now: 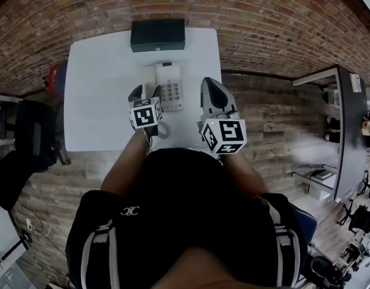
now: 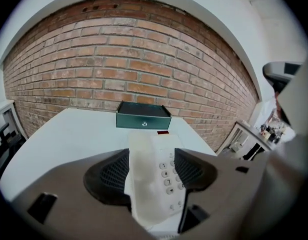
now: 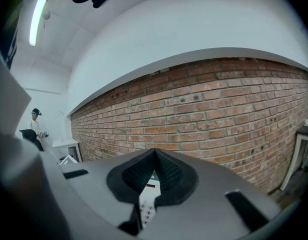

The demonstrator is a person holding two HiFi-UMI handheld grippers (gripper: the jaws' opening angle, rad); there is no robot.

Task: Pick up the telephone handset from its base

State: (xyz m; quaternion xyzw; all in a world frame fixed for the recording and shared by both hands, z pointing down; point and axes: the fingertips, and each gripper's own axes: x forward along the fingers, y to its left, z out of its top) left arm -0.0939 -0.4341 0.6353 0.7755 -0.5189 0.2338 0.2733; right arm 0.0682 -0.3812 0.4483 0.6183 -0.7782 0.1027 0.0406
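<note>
White table (image 1: 100,101): left gripper (image 1: 146,91), jaws spread around the handset (image 2: 143,184), should centre it before closing; right gripper (image 3: 155,156) clenched, empty.

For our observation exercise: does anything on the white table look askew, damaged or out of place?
Nothing stands out. The handset lies straight on its base, and the dark box sits squarely at the far edge of the table.

The white handset (image 1: 148,76) lies seated lengthwise along the left side of its white push-button base (image 1: 171,89) on the white desk (image 1: 100,101), its coiled cord (image 1: 163,129) at the near end.
</note>
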